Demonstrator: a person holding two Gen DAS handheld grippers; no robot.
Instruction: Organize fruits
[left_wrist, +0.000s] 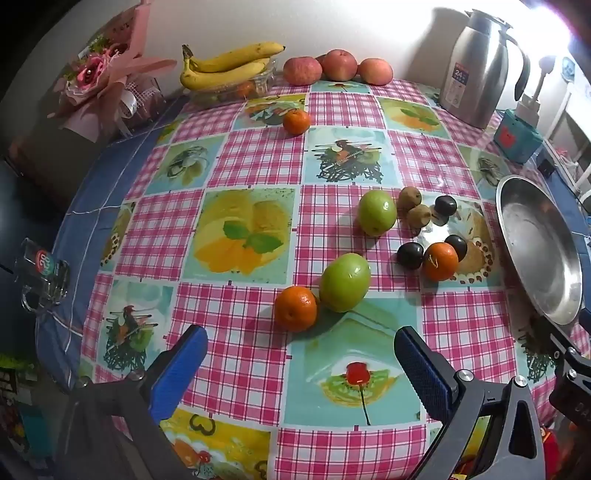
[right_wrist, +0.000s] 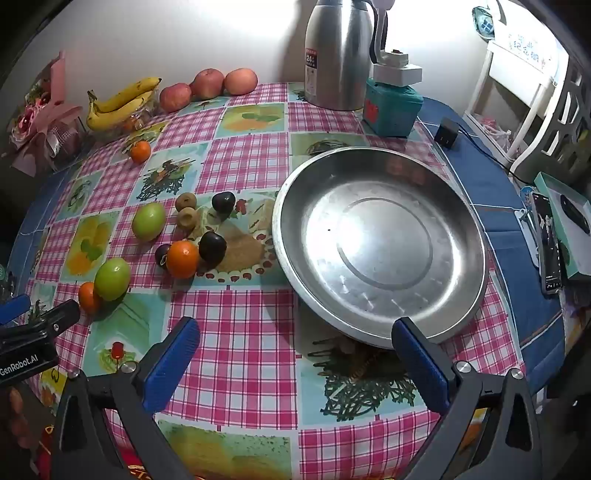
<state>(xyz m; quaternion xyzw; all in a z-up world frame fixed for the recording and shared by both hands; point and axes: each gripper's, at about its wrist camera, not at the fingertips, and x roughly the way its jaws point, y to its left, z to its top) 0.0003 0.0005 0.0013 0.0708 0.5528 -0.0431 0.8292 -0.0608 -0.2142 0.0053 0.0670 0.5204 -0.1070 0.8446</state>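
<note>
Fruits lie loose on the desk (left_wrist: 258, 158), which is covered by a pink-checked cloth with fruit pictures. Left wrist view: nearest the left gripper (left_wrist: 299, 354), at 12 o'clock from it, a mandarin (left_wrist: 295, 308) touches a green fruit (left_wrist: 344, 282) at its 2 o'clock. A second green fruit (left_wrist: 377, 212) sits farther back; at its 3 o'clock are two brown kiwis (left_wrist: 413, 206) and a dark plum (left_wrist: 445, 205). At 5 o'clock from that group, a second mandarin (left_wrist: 440, 261) rests between two more dark plums (left_wrist: 410, 255). A lone mandarin (left_wrist: 296, 122) lies near the far edge, at 12 o'clock. Behind it, bananas (left_wrist: 229, 66) rest on a clear bowl and three apples (left_wrist: 338, 66) stand against the wall. A steel flask (left_wrist: 480, 66) stands at 2 o'clock, a pink bouquet (left_wrist: 99, 74) at 10 o'clock.

Right wrist view: a steel basin (right_wrist: 380, 332), holding no fruit, fills the centre, just beyond the right gripper (right_wrist: 295, 354); the loose fruits lie at its 9 o'clock. A teal box (right_wrist: 391, 107) stands at 12 o'clock, a phone (right_wrist: 546, 240) at 3 o'clock.

Fingers of both grippers are released, spread wide over bare cloth, grasping nothing.
</note>
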